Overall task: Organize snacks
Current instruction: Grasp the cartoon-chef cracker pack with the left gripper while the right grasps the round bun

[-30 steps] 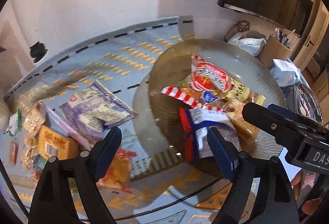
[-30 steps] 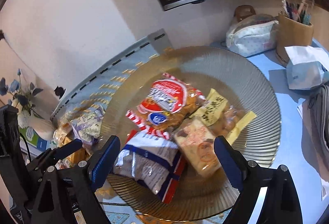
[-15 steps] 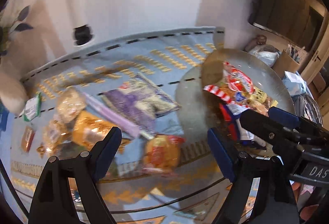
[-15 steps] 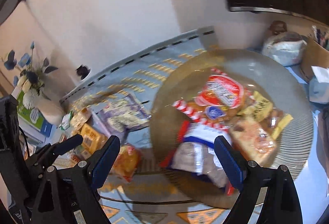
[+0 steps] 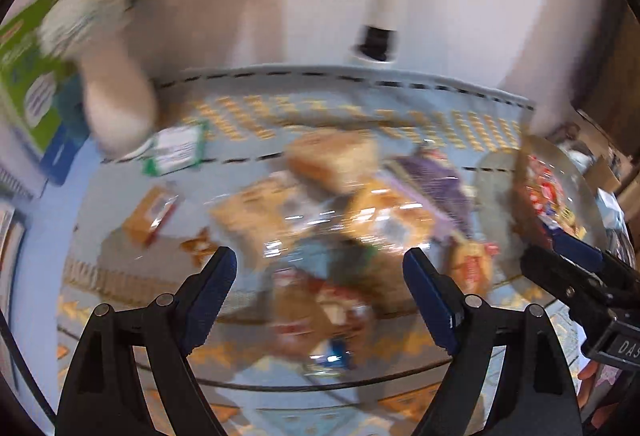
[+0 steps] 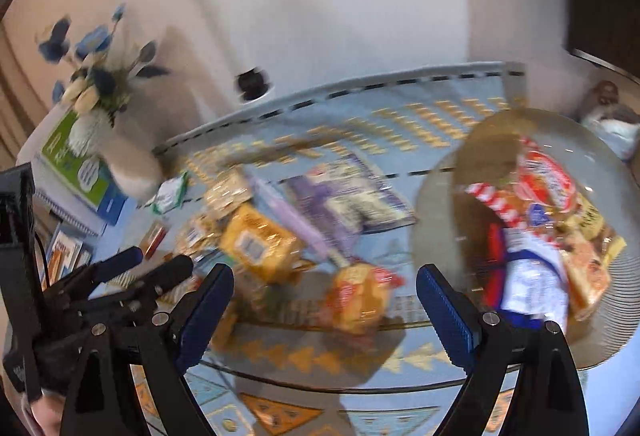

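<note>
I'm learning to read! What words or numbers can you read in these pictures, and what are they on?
"DA": white letters on the black body of the right gripper, cut off at the picture's edge.
Snack packets on the glass plate: print too blurred to read.
Yellow snack packet on the mat: label too blurred.
Green book: cover text too blurred.

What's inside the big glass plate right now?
The plate holds a pile of snack packs: a red round-label bag, a red-and-white striped pack, a blue-and-white bag and an orange pack. Anything underneath the pile is covered.
</note>
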Motion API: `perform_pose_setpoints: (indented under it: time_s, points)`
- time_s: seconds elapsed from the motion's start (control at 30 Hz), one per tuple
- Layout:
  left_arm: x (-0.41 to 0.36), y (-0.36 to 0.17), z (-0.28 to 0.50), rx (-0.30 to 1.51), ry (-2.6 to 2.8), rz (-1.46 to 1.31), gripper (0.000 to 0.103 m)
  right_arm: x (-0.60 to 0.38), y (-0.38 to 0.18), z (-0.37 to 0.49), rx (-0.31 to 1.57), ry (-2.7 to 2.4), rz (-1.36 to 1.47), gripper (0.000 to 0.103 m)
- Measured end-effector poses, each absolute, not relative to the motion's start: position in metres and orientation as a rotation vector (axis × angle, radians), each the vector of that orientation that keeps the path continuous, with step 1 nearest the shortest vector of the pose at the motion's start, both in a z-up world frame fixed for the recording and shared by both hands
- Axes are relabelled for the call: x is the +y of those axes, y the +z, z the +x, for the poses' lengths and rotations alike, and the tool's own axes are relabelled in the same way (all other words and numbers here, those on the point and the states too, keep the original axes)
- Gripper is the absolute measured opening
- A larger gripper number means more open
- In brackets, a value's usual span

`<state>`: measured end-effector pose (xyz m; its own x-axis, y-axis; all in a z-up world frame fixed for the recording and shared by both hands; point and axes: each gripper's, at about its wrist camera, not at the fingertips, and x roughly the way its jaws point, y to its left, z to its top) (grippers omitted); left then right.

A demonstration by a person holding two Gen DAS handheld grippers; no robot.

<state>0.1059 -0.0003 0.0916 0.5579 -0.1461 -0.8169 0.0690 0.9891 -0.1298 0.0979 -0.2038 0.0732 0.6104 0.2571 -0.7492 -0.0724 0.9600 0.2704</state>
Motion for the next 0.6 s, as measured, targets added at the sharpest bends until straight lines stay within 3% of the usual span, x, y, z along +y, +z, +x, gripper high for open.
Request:
perform_pose_setpoints:
  time_s: [0.27,0.6]
  points:
    - [0.043,0.057,0.089,1.015,-0.112,-0.119,0.084,-0.163,0.040,0.096,0.931,0.260,0.211,0.091]
    - [0.016,0.028,0.068,1.024,-0.211,-0.049,0.084,-0.185,0.015,0.083,0.850,0.229,0.326,0.091]
